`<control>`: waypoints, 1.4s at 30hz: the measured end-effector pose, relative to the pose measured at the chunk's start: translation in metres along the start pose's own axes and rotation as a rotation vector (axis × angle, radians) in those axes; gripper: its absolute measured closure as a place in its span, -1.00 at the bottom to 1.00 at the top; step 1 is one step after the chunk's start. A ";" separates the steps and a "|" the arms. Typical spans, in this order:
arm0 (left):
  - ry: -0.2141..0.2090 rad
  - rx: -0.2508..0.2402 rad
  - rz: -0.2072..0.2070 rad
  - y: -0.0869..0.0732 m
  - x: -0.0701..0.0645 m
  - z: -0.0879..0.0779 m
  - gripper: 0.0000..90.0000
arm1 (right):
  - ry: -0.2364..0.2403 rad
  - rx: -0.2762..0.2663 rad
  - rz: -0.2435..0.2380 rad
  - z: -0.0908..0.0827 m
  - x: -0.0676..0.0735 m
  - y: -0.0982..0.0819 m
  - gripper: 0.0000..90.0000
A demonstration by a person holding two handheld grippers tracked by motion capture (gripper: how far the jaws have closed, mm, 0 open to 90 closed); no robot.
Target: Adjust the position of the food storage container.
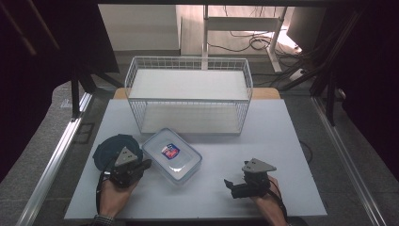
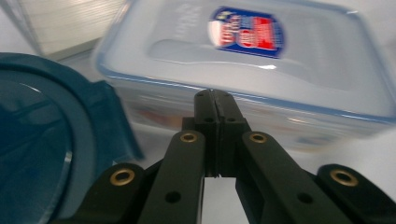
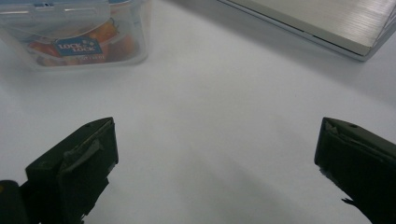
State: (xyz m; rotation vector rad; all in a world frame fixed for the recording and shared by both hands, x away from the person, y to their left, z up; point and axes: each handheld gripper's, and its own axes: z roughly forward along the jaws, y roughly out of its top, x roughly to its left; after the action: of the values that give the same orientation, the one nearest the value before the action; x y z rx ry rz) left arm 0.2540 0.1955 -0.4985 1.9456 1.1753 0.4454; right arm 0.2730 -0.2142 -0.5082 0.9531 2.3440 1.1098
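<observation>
A clear rectangular food box [image 1: 171, 155] with a snap-on lid and a red-and-blue label lies on the white table, in front of the wire basket. A dark blue round lid [image 1: 110, 148] lies to its left. My left gripper [image 1: 147, 163] sits between them, pointing at the box's near left side. In the left gripper view the jaws [image 2: 214, 95] are shut with nothing between them, just short of the box [image 2: 261, 60], and the blue lid [image 2: 42, 140] is at the left. My right gripper [image 1: 231, 187] rests at the front right, open [image 3: 217, 135] and empty, with the box [image 3: 74, 32] farther off.
A white wire basket [image 1: 188, 100] with a pale bottom board stands at the back of the table [image 1: 273, 141]; its base [image 3: 327, 23] appears in the right gripper view. Bare table lies between the two grippers and to the right of the box.
</observation>
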 end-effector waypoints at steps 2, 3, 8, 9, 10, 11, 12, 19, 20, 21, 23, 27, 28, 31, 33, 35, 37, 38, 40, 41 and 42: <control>0.035 0.016 -0.009 0.002 0.004 0.004 1.00 | 0.003 0.002 -0.001 0.000 0.000 0.000 -1.00; 0.049 0.023 -0.023 0.002 0.006 0.005 1.00 | 0.004 0.003 0.000 0.000 -0.001 0.000 -1.00; 0.063 0.037 -0.073 0.001 0.016 0.007 1.00 | 0.014 0.013 -0.003 0.001 0.000 -0.001 -1.00; 0.078 0.042 -0.053 0.002 0.014 0.008 1.00 | 0.016 0.015 -0.004 0.001 0.001 -0.001 -1.00; 0.083 0.042 -0.051 0.002 0.014 0.008 1.00 | 0.017 0.017 -0.006 0.002 0.001 -0.001 -1.00; 0.083 0.042 -0.051 0.002 0.014 0.008 1.00 | 0.017 0.017 -0.006 0.002 0.001 -0.001 -1.00; 0.076 0.038 -0.053 0.001 0.016 0.008 1.00 | 0.019 0.022 -0.010 0.001 0.001 -0.001 -1.00; 0.109 0.030 -0.056 0.000 0.027 0.007 1.00 | 0.016 0.015 0.001 -0.001 -0.001 -0.001 -1.00; 0.116 0.028 -0.061 0.000 0.029 0.007 1.00 | 0.014 0.017 0.000 -0.001 -0.001 -0.002 -1.00; 0.123 0.027 -0.062 0.000 0.033 0.006 1.00 | 0.014 0.017 0.000 -0.001 -0.001 -0.002 -1.00; 0.137 0.026 -0.068 0.001 0.037 0.006 1.00 | 0.011 0.016 0.000 -0.001 -0.001 -0.002 -1.00; 0.152 0.026 -0.083 0.003 0.044 0.009 1.00 | 0.011 0.020 0.003 -0.001 -0.002 -0.002 -1.00; 0.153 0.029 -0.089 0.004 0.044 0.009 1.00 | 0.014 0.019 0.008 0.000 -0.002 -0.002 -1.00; 0.161 0.036 -0.094 0.005 0.044 0.011 1.00 | 0.013 0.023 0.012 0.001 -0.001 -0.002 -1.00; 0.160 0.039 -0.100 0.007 0.044 0.013 1.00 | 0.012 0.027 0.010 0.002 -0.001 -0.002 -1.00; 0.160 0.047 -0.097 0.008 0.043 0.015 1.00 | 0.015 0.030 0.009 0.003 -0.001 -0.002 -1.00; 0.152 0.063 -0.097 0.008 0.042 0.019 1.00 | 0.016 0.032 0.005 0.004 0.000 -0.001 -1.00; 0.150 0.075 -0.093 0.008 0.041 0.021 1.00 | 0.017 0.032 0.004 0.004 0.000 -0.001 -1.00; 0.155 0.090 -0.080 0.009 0.038 0.022 1.00 | 0.018 0.031 0.005 0.004 0.000 -0.001 -1.00; 0.155 0.090 -0.080 0.009 0.038 0.022 1.00 | 0.018 0.031 0.005 0.004 0.000 -0.001 -1.00; 0.148 0.087 -0.089 0.009 0.038 0.023 1.00 | 0.019 0.030 0.005 0.004 0.000 -0.001 -1.00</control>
State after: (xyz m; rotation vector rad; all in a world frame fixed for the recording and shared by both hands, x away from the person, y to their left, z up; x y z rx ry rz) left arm 0.2928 0.2151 -0.5095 1.9518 1.3902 0.5063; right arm 0.2749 -0.2131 -0.5113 0.9638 2.3808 1.0937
